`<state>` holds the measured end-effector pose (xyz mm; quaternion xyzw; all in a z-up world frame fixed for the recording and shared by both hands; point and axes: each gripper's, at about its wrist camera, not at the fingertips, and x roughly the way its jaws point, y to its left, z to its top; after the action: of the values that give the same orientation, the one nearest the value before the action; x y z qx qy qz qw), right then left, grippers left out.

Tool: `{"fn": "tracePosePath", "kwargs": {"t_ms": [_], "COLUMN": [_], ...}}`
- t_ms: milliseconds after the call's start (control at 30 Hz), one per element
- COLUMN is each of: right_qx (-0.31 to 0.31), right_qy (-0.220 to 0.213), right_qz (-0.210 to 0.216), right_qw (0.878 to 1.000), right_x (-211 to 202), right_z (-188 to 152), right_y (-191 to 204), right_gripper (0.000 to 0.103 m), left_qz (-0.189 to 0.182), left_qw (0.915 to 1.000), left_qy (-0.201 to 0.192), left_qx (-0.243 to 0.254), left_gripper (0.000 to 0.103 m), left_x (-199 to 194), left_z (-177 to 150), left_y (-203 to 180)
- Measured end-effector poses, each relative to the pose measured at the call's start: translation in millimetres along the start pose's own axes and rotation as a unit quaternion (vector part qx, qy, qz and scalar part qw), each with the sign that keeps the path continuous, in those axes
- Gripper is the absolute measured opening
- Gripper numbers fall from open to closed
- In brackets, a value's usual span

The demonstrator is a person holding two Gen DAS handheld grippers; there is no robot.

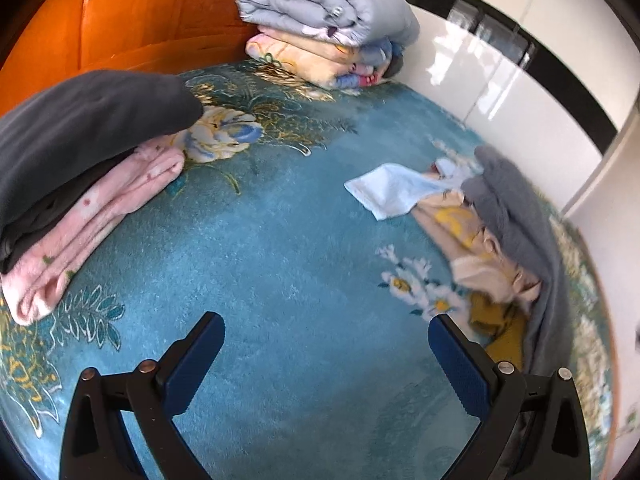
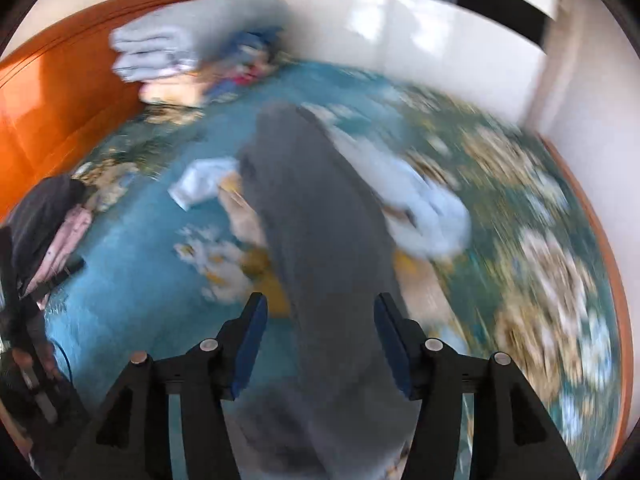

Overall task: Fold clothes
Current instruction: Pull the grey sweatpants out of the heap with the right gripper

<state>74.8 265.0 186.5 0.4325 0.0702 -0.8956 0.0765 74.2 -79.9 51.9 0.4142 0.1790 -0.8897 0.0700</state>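
A heap of unfolded clothes lies on the teal floral bed cover (image 1: 280, 248): a grey garment (image 1: 516, 216), a pale blue cloth (image 1: 392, 190) and a cream and yellow piece (image 1: 472, 240). My left gripper (image 1: 326, 344) is open and empty above bare cover, left of the heap. In the blurred right wrist view the grey garment (image 2: 316, 232) runs lengthwise between the spread fingers of my right gripper (image 2: 320, 316), which is open over it. The pale blue cloth (image 2: 200, 180) and a light blue garment (image 2: 432, 208) flank it.
A folded stack, a dark grey garment (image 1: 88, 128) over a pink one (image 1: 92, 220), lies at the left. Folded quilts (image 1: 328, 20) are piled against the orange headboard (image 1: 140, 12). A white wall (image 1: 500, 92) borders the bed's far side.
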Motion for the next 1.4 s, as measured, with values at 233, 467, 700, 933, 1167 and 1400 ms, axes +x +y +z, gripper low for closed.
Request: {"fn": "tracePosePath", "kwargs": {"t_ms": [233,467,700,933,1167,1400], "right_qx": [-0.024,-0.050,-0.003,0.025,0.034,0.011], "right_qy": [0.011,0.056,0.007,-0.100,-0.226,-0.321], "right_qz": [-0.002,-0.111,-0.119,-0.085,-0.060,-0.027], "right_qw": [1.000,0.991,0.993,0.991,0.972,0.947], "right_x": [131.9,221.3,178.9,48.5,-101.8,-227.7], "right_z": [84.1,118.0,126.8,136.2,127.9,97.6], "right_y": [62.9,74.1,37.5,-11.7,-47.4,-58.4], "right_gripper": [0.057,0.049,0.010,0.010,0.010,0.010], "left_qz": [0.005,-0.004,-0.009,-0.016,-0.023,-0.071], "left_qw": [0.9992,0.9986,0.9978,0.9965,0.9870,0.9934], "left_qy": [0.028,0.045,0.052,0.050,0.076,0.014], "left_qx": [-0.027,-0.027,-0.041,-0.064,-0.140,-0.089], "left_gripper": [0.103,0.103,0.103,0.103,0.103,0.103], "left_x": [24.8,42.0,47.1,35.6,20.6,-49.4], "left_z": [-0.5,-1.2,0.6,1.6,0.2,2.4], "left_y": [10.8,11.3,18.4,27.6,52.5,34.2]}}
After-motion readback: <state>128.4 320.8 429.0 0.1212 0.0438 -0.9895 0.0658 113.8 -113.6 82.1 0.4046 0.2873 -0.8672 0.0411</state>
